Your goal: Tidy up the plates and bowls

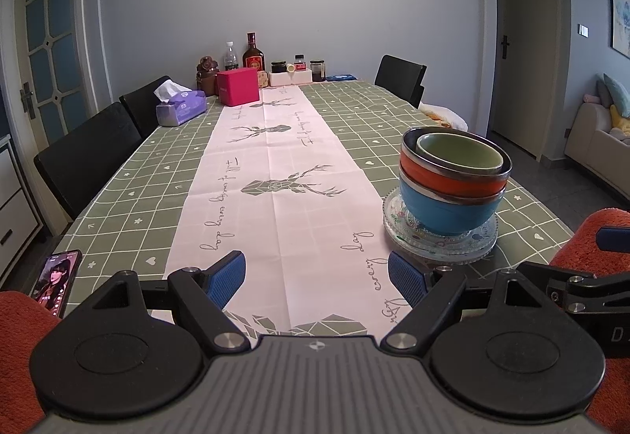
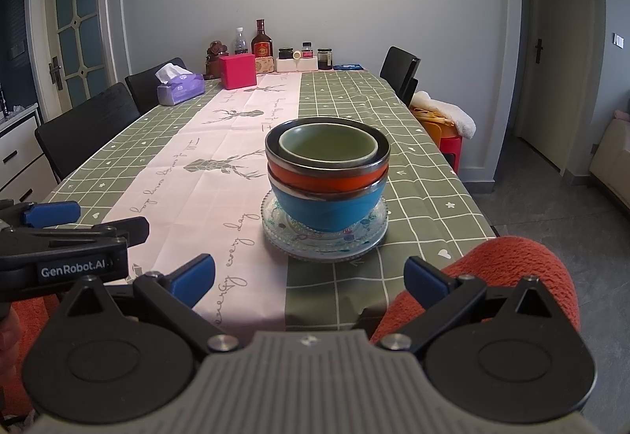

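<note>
A stack of bowls stands on clear glass plates [image 2: 275, 233] [image 1: 397, 233] near the table's front right. A blue bowl [image 2: 327, 209] [image 1: 445, 211] is at the bottom, an orange bowl [image 2: 327, 178] [image 1: 449, 178] sits in it, and a small green bowl [image 2: 327, 144] [image 1: 458, 152] rests on top. My right gripper [image 2: 309, 278] is open, a short way in front of the stack, with nothing between its fingers. My left gripper [image 1: 317, 282] is open over the pink runner, to the left of the stack, holding nothing.
A phone [image 1: 57, 282] lies at the table's front left edge. A tissue box [image 1: 181, 109], a pink box [image 1: 238, 85], bottles and jars [image 1: 254, 54] stand at the far end. Black chairs [image 1: 86, 154] line the left side; one chair [image 2: 399, 74] is far right. Orange sleeves [image 2: 508, 276] flank the grippers.
</note>
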`<move>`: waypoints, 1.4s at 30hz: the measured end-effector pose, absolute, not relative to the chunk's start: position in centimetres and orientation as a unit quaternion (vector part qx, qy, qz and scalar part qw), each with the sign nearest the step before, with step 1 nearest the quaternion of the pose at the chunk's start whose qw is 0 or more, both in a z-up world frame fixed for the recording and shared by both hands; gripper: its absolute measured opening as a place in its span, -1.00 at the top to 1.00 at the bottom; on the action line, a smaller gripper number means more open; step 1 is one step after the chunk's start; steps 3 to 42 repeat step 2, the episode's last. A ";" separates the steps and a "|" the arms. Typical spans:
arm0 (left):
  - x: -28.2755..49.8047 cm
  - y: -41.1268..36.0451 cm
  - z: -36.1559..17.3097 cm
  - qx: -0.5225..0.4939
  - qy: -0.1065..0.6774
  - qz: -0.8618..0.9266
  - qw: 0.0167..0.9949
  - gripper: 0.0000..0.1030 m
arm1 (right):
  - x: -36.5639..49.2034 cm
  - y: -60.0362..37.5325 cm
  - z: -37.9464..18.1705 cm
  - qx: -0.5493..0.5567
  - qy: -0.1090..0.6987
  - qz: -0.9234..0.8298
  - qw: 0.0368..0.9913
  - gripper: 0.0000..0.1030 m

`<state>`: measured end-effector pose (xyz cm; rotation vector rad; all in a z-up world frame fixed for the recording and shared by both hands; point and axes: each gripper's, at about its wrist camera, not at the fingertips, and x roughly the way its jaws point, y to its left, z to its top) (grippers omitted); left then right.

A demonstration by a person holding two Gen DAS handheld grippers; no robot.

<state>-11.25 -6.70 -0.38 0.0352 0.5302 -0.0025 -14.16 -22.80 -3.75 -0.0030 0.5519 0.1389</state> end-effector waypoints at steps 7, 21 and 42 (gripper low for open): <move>-11.3 -6.7 -0.4 0.017 0.262 0.000 0.965 -0.87 | -14.2 -22.8 -3.7 -0.001 0.272 0.068 0.960 -0.94; -11.3 -6.7 -0.4 0.017 0.262 0.000 0.965 -0.87 | -14.2 -22.8 -3.7 -0.001 0.272 0.068 0.960 -0.94; -11.3 -6.7 -0.4 0.017 0.262 0.000 0.965 -0.87 | -14.2 -22.8 -3.7 -0.001 0.272 0.068 0.960 -0.94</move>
